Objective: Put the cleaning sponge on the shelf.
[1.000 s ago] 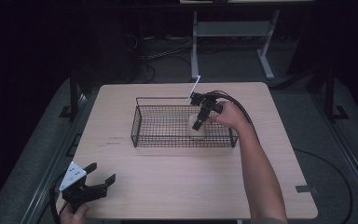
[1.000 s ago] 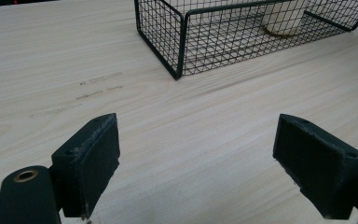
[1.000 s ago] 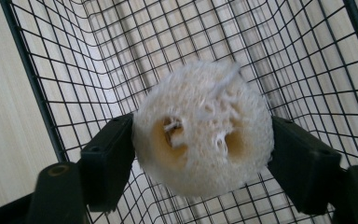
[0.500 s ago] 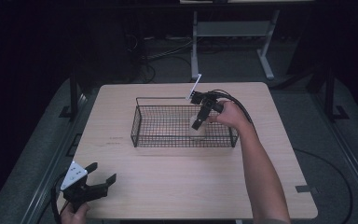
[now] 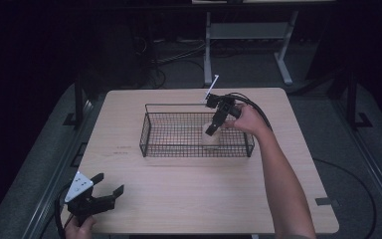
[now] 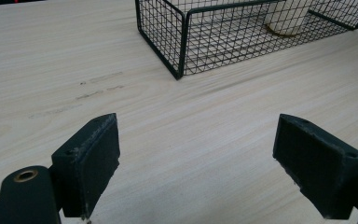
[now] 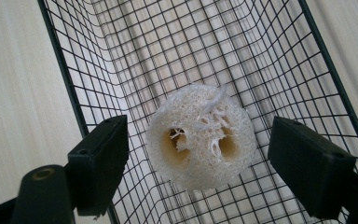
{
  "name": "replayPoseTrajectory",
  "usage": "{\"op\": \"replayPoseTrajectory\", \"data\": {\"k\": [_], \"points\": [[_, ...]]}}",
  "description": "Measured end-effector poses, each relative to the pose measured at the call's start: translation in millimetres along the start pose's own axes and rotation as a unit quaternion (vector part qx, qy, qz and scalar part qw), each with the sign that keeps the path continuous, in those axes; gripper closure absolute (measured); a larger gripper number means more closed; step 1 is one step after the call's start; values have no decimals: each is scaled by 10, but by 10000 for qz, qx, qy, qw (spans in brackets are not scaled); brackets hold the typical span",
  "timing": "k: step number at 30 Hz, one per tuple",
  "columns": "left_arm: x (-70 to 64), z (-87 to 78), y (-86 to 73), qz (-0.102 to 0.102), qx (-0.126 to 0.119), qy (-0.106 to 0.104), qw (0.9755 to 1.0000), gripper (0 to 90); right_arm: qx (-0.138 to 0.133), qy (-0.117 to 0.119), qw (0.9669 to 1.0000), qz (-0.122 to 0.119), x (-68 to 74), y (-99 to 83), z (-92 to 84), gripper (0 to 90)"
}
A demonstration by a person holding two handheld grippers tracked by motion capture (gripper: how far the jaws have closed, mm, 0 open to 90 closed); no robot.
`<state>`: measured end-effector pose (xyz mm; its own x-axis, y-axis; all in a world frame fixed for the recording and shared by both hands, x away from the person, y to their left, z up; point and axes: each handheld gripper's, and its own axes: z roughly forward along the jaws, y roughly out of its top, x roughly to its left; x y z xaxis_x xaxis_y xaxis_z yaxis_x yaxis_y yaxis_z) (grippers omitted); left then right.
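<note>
Right hand-held gripper, jaws wide apart, straddles loofah in wire basket; left hand-held gripper gapes empty.

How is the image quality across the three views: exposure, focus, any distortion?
High view: dim, surroundings nearly black, the table evenly lit. Left gripper view: bright, wood grain sharp, near jaws slightly soft. Right gripper view: the loofah sharp, the wire basket bowed by the wide lens, washed-out table beyond.

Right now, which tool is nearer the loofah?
Right. The right tool hangs open over the loofah inside the basket; the left tool sits open at the table's near-left corner.
</note>
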<state>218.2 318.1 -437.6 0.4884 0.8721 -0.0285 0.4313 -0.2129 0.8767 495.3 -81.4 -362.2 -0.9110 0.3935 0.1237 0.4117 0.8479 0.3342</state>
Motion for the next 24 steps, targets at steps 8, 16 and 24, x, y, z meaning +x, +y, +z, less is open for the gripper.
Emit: {"op": "replayPoseTrajectory", "data": {"k": [8,16,24], "points": [[-3,4,3,24,3,-13,10000,138,-32,-24,10000,-84,68,4,-75,198],[-13,3,1,22,-2,-29,10000,138,-90,-44,9998,-168,144,-10,-179,200],[-5,-16,-1,-3,-17,0,10000,138,-86,-58,9997,-237,222,-19,-253,201]]}}
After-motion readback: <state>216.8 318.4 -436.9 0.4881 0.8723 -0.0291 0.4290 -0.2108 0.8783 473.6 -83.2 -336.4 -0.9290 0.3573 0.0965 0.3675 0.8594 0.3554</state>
